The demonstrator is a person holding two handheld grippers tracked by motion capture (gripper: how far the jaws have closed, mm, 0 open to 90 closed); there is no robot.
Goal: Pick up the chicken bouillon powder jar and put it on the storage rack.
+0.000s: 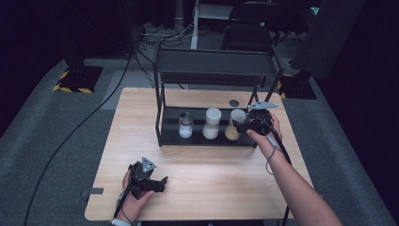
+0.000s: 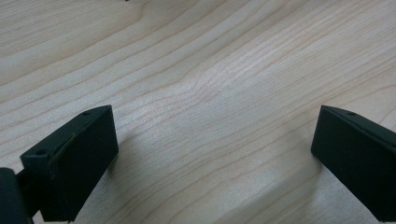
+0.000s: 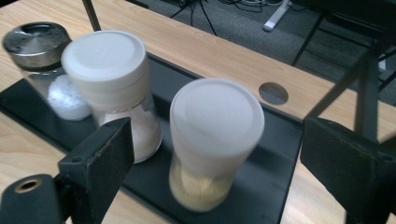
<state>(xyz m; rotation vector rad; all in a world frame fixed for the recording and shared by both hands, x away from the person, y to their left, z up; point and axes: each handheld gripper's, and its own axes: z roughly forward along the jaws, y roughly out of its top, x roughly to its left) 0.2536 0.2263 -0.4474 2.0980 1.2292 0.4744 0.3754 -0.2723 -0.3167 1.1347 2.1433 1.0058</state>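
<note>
My right gripper [image 3: 212,154] is standing released, jaws wide either side of the white-capped jar [image 3: 212,140] of tan grains, rightmost on the rack's [image 1: 207,140] lower shelf. I judge I'm setting it down; next calls for backing away clear. My left gripper [image 1: 149,181] is resting released on the near worktop [image 1: 211,183]. No labels readable.

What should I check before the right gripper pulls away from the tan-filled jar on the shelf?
1. Right gripper jaws open, pads off the tan-filled jar: ok.
2. Jar upright on the lower shelf: looks ok, though blurred.
3. Jar clear of the white-capped jar beside it: ok, gap visible.
4. Metal-lid shaker upright at the row's far end: ok.
5. Retreat path clear of the rack post: cannot tell.
6. Left gripper open, empty, over the table: ok.
</note>
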